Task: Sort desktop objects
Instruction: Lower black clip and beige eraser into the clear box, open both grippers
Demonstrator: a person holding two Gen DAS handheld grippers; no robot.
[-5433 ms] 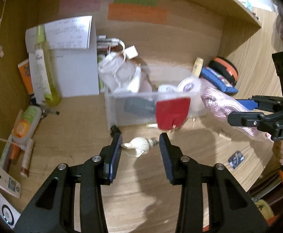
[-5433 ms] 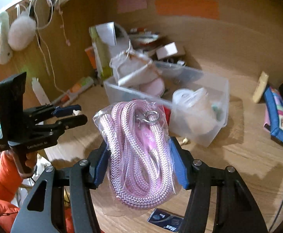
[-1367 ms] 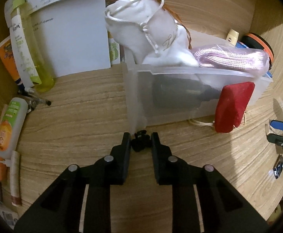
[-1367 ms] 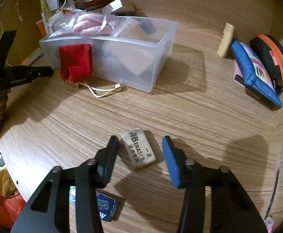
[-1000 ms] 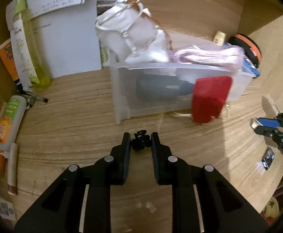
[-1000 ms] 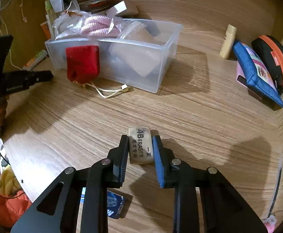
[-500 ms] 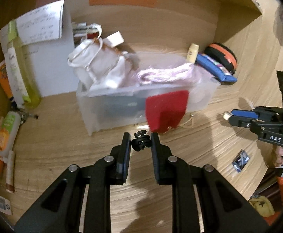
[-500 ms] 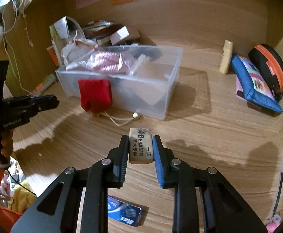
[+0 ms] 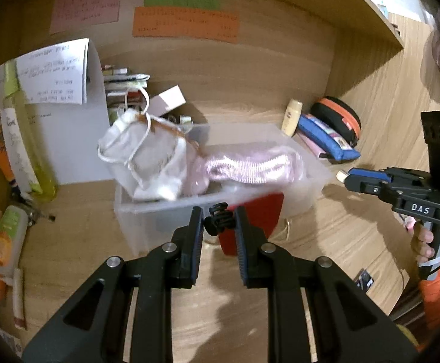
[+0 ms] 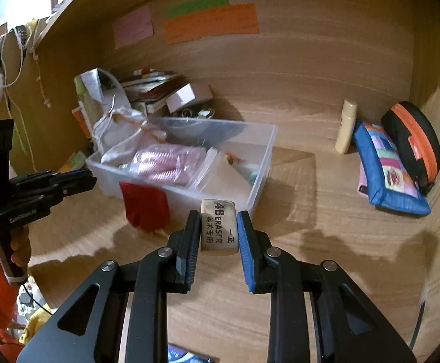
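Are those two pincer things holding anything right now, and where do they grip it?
Yes. The left gripper pinches a small black hair clip by its sides. The right gripper clamps an eraser across its long edges.

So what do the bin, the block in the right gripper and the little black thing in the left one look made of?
Bin: translucent, frosted plastic; its contents show through the walls.
Eraser in the right gripper: matte, off-white and smudged, probably rubber or vinyl; printed "4B ERASER".
Small black clip in the left gripper: likely hard plastic, slightly glossy; too small to be sure.
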